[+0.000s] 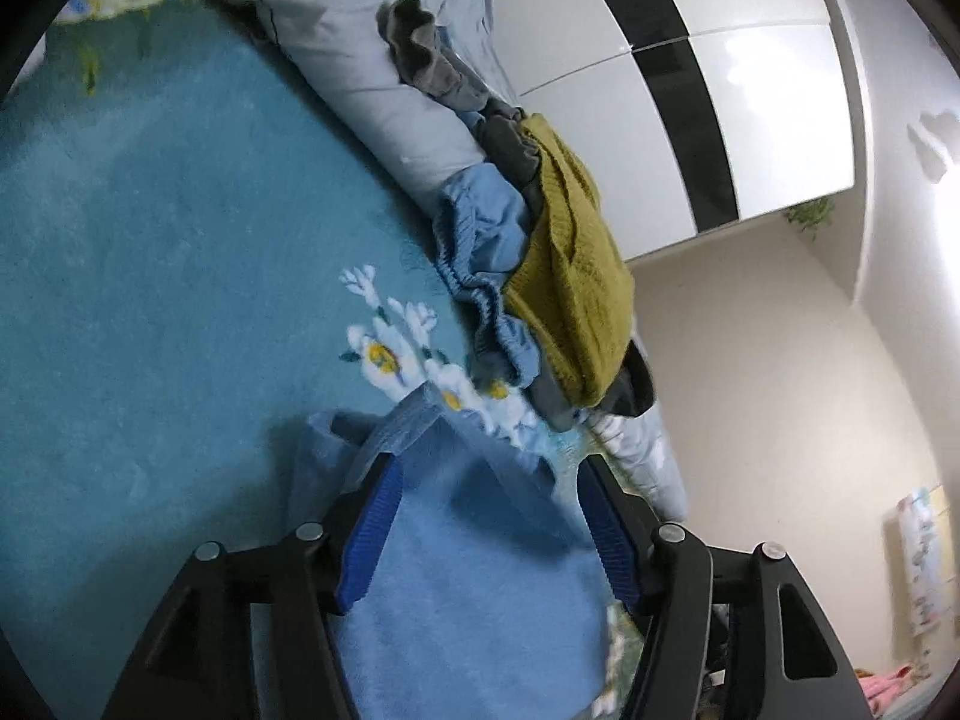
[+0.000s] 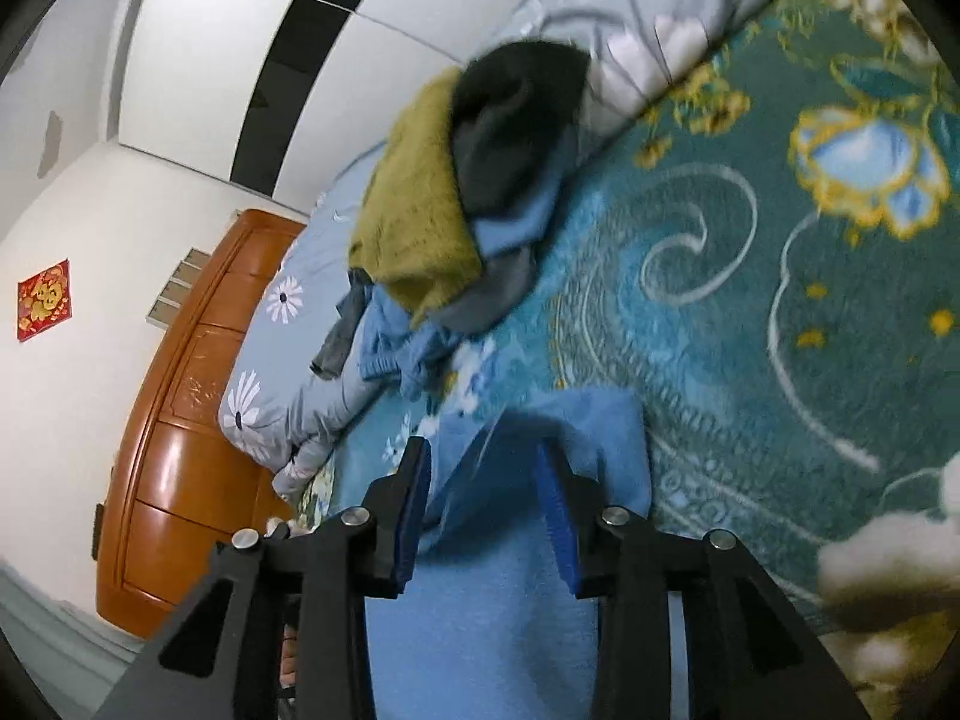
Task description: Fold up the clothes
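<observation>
Fingers of both the left gripper (image 1: 486, 468) and right gripper (image 2: 486, 450) stand parted, gripping nothing, straddling the blue garment (image 1: 480, 588) lying flat on the teal blanket (image 1: 150, 300), its far edge just beyond either gripper's tips.

Each view looks forward along its own gripper's two black fingers, tilted somewhat downward and rolled, close over a plush teal blanket with a flower pattern (image 1: 150, 228) (image 2: 750, 276). The left wrist view faces a glossy white wardrobe with a black stripe (image 1: 750, 120); the right wrist view faces it too (image 2: 228, 72). Both views share the heap of clothes topped by an olive-green knitted garment (image 1: 570, 276) (image 2: 414, 228) and the light blue fleece cloth (image 1: 480, 600) (image 2: 498, 600) lying nearest the lenses.
</observation>
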Tool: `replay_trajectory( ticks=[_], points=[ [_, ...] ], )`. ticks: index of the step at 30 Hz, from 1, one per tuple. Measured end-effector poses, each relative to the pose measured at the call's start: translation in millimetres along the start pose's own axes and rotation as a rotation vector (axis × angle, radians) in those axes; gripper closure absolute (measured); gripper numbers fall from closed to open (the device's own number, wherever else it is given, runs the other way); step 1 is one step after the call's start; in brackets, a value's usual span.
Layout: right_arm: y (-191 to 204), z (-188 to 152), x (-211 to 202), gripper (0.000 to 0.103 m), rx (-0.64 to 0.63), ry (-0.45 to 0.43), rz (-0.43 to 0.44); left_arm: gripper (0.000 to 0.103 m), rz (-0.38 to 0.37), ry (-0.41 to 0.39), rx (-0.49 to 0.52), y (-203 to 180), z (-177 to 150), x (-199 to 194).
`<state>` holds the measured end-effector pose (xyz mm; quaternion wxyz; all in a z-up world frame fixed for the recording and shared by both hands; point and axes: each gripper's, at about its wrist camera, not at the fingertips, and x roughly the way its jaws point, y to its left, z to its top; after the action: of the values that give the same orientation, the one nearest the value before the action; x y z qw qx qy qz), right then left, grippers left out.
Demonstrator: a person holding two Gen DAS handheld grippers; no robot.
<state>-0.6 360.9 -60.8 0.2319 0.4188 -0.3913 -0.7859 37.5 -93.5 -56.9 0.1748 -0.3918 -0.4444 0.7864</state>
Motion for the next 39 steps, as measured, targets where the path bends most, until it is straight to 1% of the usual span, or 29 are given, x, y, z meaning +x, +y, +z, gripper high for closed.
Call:
replay_trajectory(
  ticks=[3, 6, 8, 10, 14, 17, 19, 20, 22, 24, 25, 26, 27, 28, 29, 30, 31, 32, 34, 37, 39],
  points=[
    [-4.0, -5.2, -14.0, 0.064, -0.014, 0.013, -0.029, 0.038, 0.07, 0.004, 0.056, -2.0, -17.6, -18.8],
    [-19.4, -25.0, -42.6, 0.064, -0.036, 0.018, -0.062, 0.037, 0.165, 0.017, 0.101, 5.0, -42.8, -39.6],
    [-31.3, -41.9, -58.0, 0.064, -0.038, 0.032, -0.084, 0.037, 0.205, 0.029, 0.107, 15.1, -59.1, -50.1],
    [-42.1, -58.4, -72.2, 0.064, -0.032, 0.046, -0.098, 0.037, 0.226, 0.062, 0.091, 25.7, -75.8, -55.2],
    [-47.6, -86.1, -83.2, 0.064, -0.014, 0.07, -0.063, 0.037, 0.226, 0.107, 0.1, 29.3, -100.7, -57.5],
    [-39.8, -98.1, -70.8, 0.064, -0.03, 0.103, -0.076, 0.037, 0.195, 0.136, 0.076, 25.2, -108.9, -54.8],
    [-30.3, -103.1, -61.0, 0.064, -0.051, 0.118, -0.072, 0.037, 0.192, 0.155, 0.071, 23.5, -113.2, -48.0],
    [-27.2, -105.9, -55.3, 0.063, -0.047, 0.131, -0.059, 0.039, 0.19, 0.154, 0.07, 23.4, -114.5, -46.3],
    [-22.7, -111.5, -45.7, 0.063, -0.038, 0.147, -0.041, 0.039, 0.169, 0.132, 0.063, 25.0, -114.9, -47.8],
    [-23.4, -114.0, -44.5, 0.063, -0.036, 0.125, -0.039, 0.046, 0.139, 0.102, 0.039, 30.5, -115.4, -51.0],
    [-26.5, -114.9, -46.4, 0.063, -0.019, 0.111, -0.024, 0.049, 0.133, 0.091, 0.036, 31.8, -115.8, -51.7],
    [-29.9, -116.1, -49.0, 0.065, 0.003, 0.094, -0.004, 0.054, 0.132, 0.081, 0.037, 32.9, -116.8, -52.9],
    [-32.2, -117.4, -51.3, 0.069, 0.018, 0.082, 0.007, 0.06, 0.133, 0.073, 0.037, 33.6, -117.7, -53.2],
    [-33.3, -118.3, -51.2, 0.075, 0.026, 0.079, 0.006, 0.064, 0.138, 0.068, 0.037, 33.9, -118.5, -52.2],
    [-33.6, -118.3, -49.3, 0.079, 0.034, 0.082, 0.005, 0.074, 0.142, 0.063, 0.036, 34.2, -119.3, -51.2],
    [-33.8, -118.1, -47.2, 0.088, 0.043, 0.085, 0.006, 0.08, 0.142, 0.059, 0.028, 35.1, -119.8, -50.5],
    [-34.2, -117.2, -45.4, 0.093, 0.06, 0.082, 0.016, 0.084, 0.137, 0.055, 0.008, 36.7, -120.1, -50.3],
    [-34.8, -116.2, -43.6, 0.094, 0.081, 0.077, 0.029, 0.086, 0.133, 0.05, -0.009, 38.2, -120.5, -51.4],
    [-33.0, -113.5, -45.5, 0.095, 0.098, 0.058, 0.045, 0.088, 0.13, 0.034, -0.019, 36.0, -122.9, -56.3],
    [-21.9, -114.0, -54.5, 0.096, 0.066, 0.045, 0.037, 0.091, 0.146, 0.025, 0.003, 26.8, -127.9, -65.0],
    [-16.6, -116.8, -63.9, 0.097, 0.039, 0.042, 0.036, 0.091, 0.144, 0.036, 0.008, 23.5, -135.1, -72.4]
  ],
)
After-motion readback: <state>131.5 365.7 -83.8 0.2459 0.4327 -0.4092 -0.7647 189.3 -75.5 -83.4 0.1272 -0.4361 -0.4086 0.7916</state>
